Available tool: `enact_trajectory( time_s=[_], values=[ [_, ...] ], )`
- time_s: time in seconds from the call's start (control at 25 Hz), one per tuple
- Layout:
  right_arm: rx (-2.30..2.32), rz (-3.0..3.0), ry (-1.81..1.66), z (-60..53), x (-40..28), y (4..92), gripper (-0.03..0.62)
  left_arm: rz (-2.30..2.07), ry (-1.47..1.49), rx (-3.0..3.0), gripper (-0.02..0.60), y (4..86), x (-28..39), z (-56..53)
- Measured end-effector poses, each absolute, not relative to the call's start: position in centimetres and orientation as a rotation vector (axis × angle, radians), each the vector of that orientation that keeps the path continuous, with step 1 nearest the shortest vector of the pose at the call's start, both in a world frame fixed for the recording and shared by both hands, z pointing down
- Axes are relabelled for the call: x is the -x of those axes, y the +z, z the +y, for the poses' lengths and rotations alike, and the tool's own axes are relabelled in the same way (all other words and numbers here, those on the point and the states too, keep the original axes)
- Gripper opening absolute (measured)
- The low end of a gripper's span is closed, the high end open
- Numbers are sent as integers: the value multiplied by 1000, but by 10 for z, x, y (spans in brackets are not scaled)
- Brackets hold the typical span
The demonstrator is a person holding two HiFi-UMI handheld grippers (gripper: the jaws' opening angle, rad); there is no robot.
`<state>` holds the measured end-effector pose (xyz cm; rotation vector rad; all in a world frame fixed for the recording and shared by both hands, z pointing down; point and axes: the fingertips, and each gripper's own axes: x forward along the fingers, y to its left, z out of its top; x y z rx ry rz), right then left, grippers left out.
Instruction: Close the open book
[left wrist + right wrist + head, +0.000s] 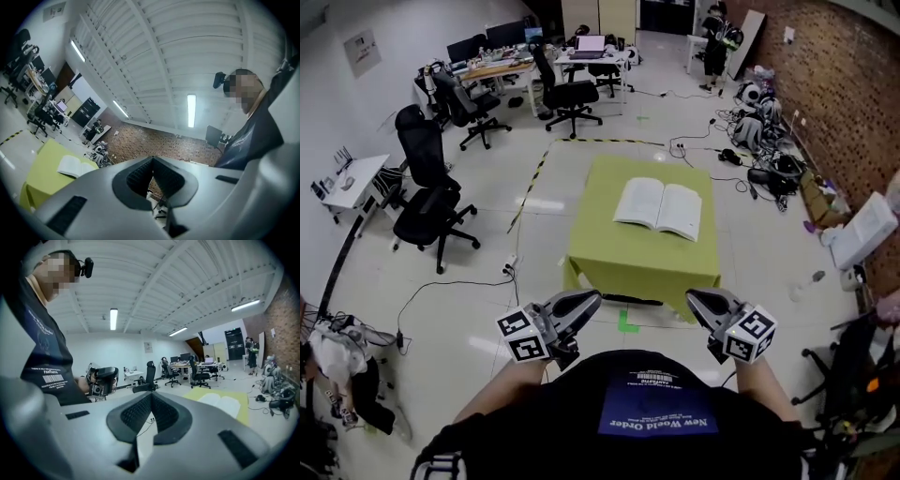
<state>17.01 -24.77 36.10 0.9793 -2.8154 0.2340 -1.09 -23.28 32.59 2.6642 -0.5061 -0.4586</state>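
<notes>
An open book [659, 208] lies with white pages up on a small table with a yellow-green cloth [628, 258], some way ahead of me in the head view. My two grippers are held low in front of my body, short of the table's near edge and apart from the book. The left gripper [589, 300] is shut with nothing between its jaws, and the right gripper [696, 298] is also shut and empty. The left gripper view shows the book [74, 166] far off at the left. In the right gripper view the book [224, 402] lies to the right of the jaws.
Black office chairs [431, 211] stand to the left of the table, with desks and monitors [502, 64] at the back. Cables and gear [761, 131] lie along the brick wall at the right. A green tape mark [626, 323] is on the floor before the table.
</notes>
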Motion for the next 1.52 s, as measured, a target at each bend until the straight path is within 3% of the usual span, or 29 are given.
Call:
enact_trajectory(
  time_s=[0.32, 0.64, 1.28, 1.52],
  values=[
    [-1148, -2745, 241, -318, -118, 358, -15, -367, -430, -2697, 6, 328, 73, -325],
    [-1169, -2699, 281, -380, -114, 368, -15, -327, -433, -2666, 6, 341, 77, -391],
    [-842, -2858, 234, -575, -227, 363, -15, -650, -372, -2648, 6, 340, -53, -545],
    [-861, -2877, 295, -611, -257, 374, -15, -642, -214, -2683, 6, 353, -95, -577]
  ],
)
